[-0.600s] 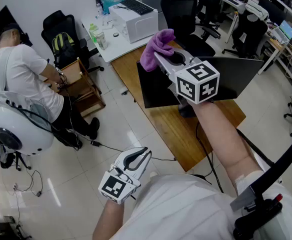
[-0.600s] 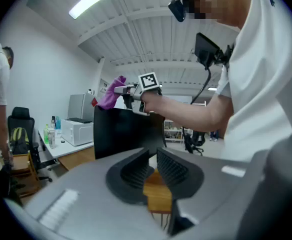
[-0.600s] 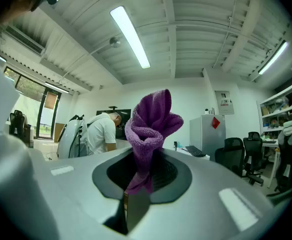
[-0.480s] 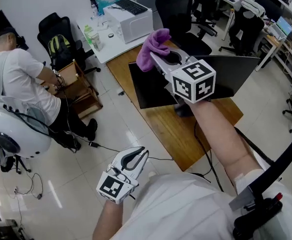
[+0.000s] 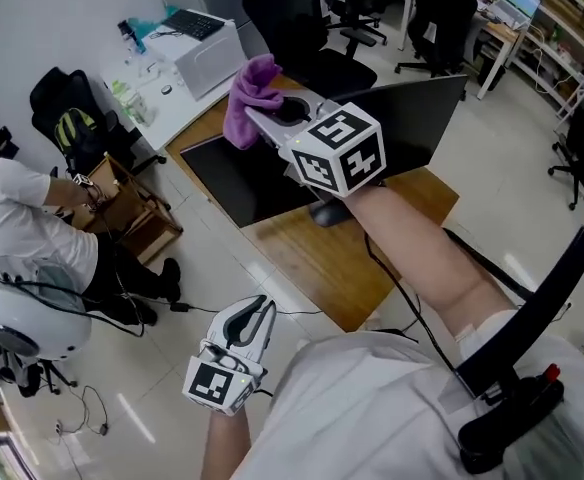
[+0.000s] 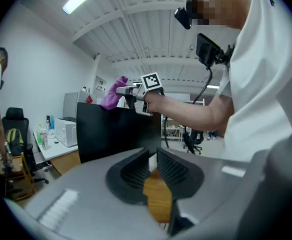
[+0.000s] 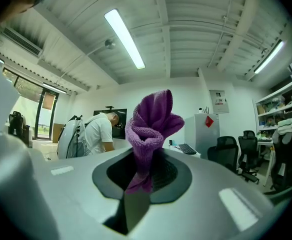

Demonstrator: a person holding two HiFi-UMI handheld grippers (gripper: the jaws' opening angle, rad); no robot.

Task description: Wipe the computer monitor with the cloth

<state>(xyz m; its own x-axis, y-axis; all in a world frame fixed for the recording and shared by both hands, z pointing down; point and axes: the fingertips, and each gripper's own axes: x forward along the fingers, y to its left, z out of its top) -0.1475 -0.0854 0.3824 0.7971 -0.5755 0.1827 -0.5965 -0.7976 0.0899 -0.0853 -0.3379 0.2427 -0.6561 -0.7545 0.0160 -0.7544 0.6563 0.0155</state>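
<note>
Found the fingers [image 7: 165, 174] of the right gripper [image 7: 142, 176] pressed together on the lower end of the purple cloth [image 7: 148, 126], with most of it bunched loose beyond the tips. Read the left gripper [image 6: 152, 165] as idle: fingers [image 6: 175, 170] all but together, only a sliver between them, holding nothing, hung low beside the person's body and well apart from the work. Placed the cloth high, at the top edge of the black monitor [image 5: 234, 176] standing on the wooden desk [image 5: 317, 258]. Could not tell whether touching the panel or just clear of it. Judged the wipe about to start, or barely begun, at that upper edge.

Feared three things from there. Could lose the cloth on a firm stroke, through drag from the screen on a tail held only at its end. Could scrape hard jaw tips across the panel, with the loose bunch folded aside and the tips leading. Could rock or shove the monitor back on the desk by pressing near its top, with nothing bracing it and the left gripper far off. Reckoned light pressure, with the bunch ahead of the tips, the safer way.
</note>
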